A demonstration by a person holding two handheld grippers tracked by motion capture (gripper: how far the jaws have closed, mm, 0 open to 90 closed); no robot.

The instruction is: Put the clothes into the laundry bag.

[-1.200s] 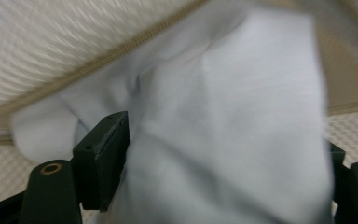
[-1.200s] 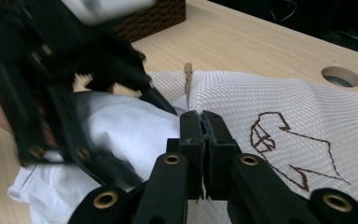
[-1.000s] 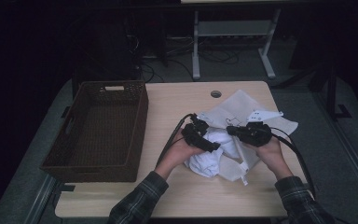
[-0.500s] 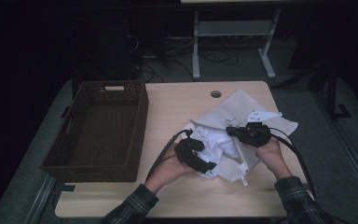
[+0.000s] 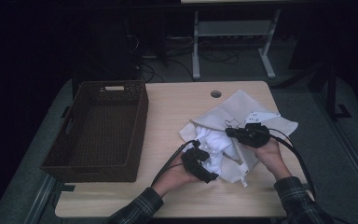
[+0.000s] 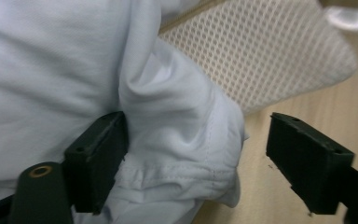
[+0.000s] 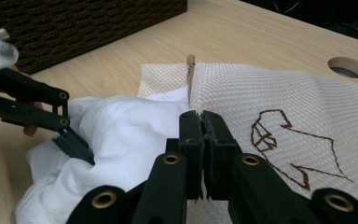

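High view: a mesh laundry bag, cream with a brown line drawing, lies on the right half of the wooden table, its mouth turned toward the person; a white garment bulges out of that mouth, part inside the bag and part on the table. Left of both, well apart, stands a dark woven basket, nothing inside it. Left gripper: jaws spread wide, one jaw pressed against a fold of the white garment, the other clear of it over bare wood, nothing clamped. Right gripper: jaws closed together on the bag's mesh edge, beside its tan seam. The left gripper also appears in the right gripper view, at the garment's side
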